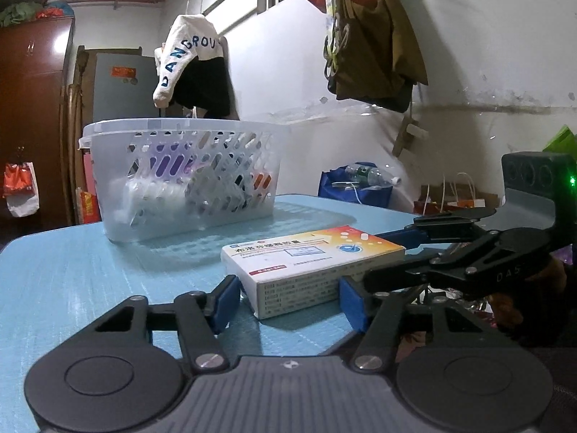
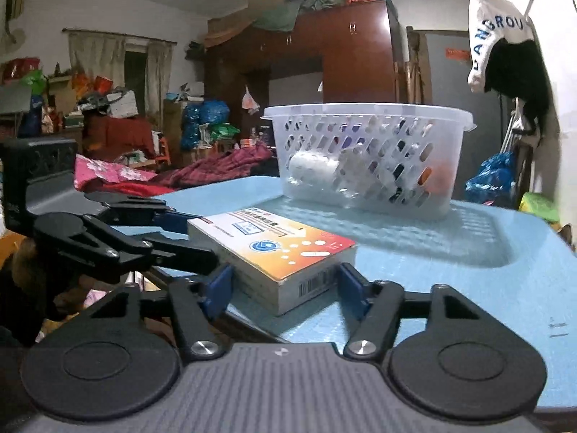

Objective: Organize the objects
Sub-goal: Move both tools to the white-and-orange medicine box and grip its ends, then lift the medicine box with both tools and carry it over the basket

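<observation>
A white and orange medicine box [image 1: 310, 267] lies flat on the blue table [image 1: 90, 270]. My left gripper [image 1: 288, 301] has its blue pads on either side of one end of the box, touching or nearly touching it. My right gripper [image 2: 285, 287] straddles the other end of the same box [image 2: 277, 256], pads close against its sides. Each gripper shows in the other's view, the right one in the left wrist view [image 1: 450, 252] and the left one in the right wrist view [image 2: 126, 241]. A clear perforated basket [image 1: 180, 176] holding several items stands behind the box; it also shows in the right wrist view [image 2: 364, 158].
The blue table [image 2: 468, 288] ends close to both grippers. A white wall with hanging bags [image 1: 371, 36] is at the back right. A white garment [image 1: 187, 57] hangs above the basket. A dark wardrobe [image 2: 342, 54] and a cluttered bed [image 2: 180, 173] lie beyond the table.
</observation>
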`<state>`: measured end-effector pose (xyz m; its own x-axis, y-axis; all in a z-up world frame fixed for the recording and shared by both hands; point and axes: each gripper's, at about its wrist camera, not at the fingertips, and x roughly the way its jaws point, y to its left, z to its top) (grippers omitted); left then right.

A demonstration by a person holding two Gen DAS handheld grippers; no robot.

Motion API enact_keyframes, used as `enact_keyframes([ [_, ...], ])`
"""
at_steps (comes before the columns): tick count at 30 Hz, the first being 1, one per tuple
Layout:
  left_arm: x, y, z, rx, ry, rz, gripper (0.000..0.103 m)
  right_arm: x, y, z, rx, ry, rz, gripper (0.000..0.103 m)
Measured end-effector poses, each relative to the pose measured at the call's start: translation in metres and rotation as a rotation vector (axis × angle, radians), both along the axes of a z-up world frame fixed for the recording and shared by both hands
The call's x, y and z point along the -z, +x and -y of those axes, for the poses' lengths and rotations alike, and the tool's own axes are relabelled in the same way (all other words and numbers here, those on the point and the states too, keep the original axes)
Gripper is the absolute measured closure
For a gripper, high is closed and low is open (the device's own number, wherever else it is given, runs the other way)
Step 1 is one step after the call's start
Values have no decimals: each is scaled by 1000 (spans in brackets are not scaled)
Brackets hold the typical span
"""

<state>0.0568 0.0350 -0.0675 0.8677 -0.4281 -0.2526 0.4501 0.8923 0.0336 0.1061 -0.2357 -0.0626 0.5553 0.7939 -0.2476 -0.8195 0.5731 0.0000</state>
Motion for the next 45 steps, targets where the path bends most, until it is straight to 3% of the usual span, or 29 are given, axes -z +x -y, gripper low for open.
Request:
enact_keyframes([
  [18,-10,-13,7,-33,-33,67,47,-5,-5,6,0,6,72,45],
  [27,-24,-16,15,-53,2,124,48,-18,-5,8,6,15,103,47],
  [30,-41,-14,16,-59,11,156,48,-28,-2,8,8,24,115,48],
  [38,-112,17,17,-97,54,273,48,-94,27,-3,13,58,224,49],
  [45,-164,93,-1,-142,52,238,50,-147,81,-40,45,20,272,50],
])
